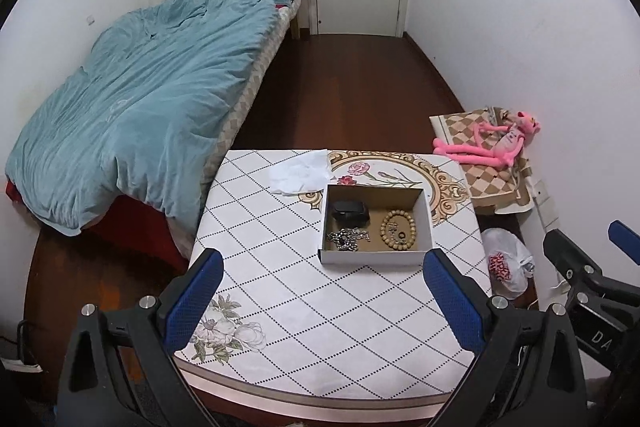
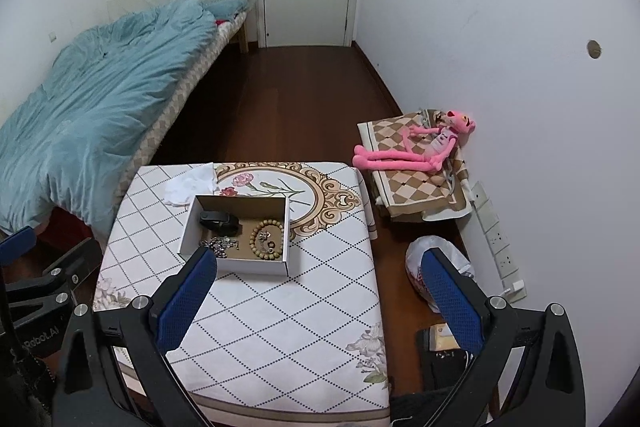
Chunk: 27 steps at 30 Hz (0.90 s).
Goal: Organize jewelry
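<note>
An open cardboard box (image 1: 376,259) (image 2: 236,265) sits on the patterned table (image 1: 312,315) (image 2: 288,323). Inside lie a black watch (image 1: 350,211) (image 2: 219,218), a silver chain (image 1: 347,238) (image 2: 218,245), a wooden bead bracelet (image 1: 399,229) (image 2: 267,239) and small rings (image 1: 401,236) (image 2: 270,247). My left gripper (image 1: 322,301) is open and empty, held above the table's near side, short of the box. My right gripper (image 2: 320,301) is open and empty, above the table's right edge; its left finger (image 2: 188,299) overlaps the box's near left corner in view.
A crumpled white tissue (image 1: 298,173) (image 2: 190,187) lies behind the box. A bed with a blue duvet (image 1: 132,115) stands to the left. On the right are a pink plush toy (image 2: 416,151) on a checkered bundle, a plastic bag (image 1: 506,265) and wall sockets (image 2: 500,247).
</note>
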Available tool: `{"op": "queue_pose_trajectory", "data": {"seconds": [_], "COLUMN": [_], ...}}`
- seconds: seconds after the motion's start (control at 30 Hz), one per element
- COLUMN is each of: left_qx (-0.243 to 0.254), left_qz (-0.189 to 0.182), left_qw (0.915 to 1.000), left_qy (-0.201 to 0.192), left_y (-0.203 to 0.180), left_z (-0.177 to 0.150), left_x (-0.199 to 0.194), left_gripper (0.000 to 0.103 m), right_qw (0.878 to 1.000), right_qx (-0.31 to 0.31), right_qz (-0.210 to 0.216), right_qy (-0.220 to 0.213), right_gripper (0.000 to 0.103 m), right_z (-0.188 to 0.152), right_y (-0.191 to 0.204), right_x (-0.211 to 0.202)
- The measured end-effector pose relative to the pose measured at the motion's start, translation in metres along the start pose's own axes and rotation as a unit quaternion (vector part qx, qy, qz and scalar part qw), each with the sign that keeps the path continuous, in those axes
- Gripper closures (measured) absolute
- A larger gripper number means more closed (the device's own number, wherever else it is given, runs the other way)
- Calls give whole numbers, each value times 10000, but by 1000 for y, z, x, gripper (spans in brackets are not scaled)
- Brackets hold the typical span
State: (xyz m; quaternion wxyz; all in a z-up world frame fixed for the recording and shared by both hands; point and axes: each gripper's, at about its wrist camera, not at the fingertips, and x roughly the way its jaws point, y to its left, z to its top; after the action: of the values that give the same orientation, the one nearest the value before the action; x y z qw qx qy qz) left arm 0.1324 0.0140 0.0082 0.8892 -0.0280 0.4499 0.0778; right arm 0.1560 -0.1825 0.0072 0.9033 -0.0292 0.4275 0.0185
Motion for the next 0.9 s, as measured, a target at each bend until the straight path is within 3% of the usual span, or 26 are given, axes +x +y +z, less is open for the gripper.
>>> {"op": "queue_pose_trajectory", "data": {"seconds": [0.33, 0.9], "left_qx": [-19, 21], "left_qz": [-19, 27], "left_qw": [9995, 9988], "left_qy": [326, 481], "left_y": [5, 11], "left_z": [13, 17], "left_x": [29, 32], "left_gripper": [1, 1], "right_qw": [9991, 9970], "right_qx": [-80, -208], "right_qz": [50, 129], "right_qy": [413, 736], "right_gripper": [0, 0], "right_z": [15, 21], "right_y": [8, 15], "right_x": [37, 48]}}
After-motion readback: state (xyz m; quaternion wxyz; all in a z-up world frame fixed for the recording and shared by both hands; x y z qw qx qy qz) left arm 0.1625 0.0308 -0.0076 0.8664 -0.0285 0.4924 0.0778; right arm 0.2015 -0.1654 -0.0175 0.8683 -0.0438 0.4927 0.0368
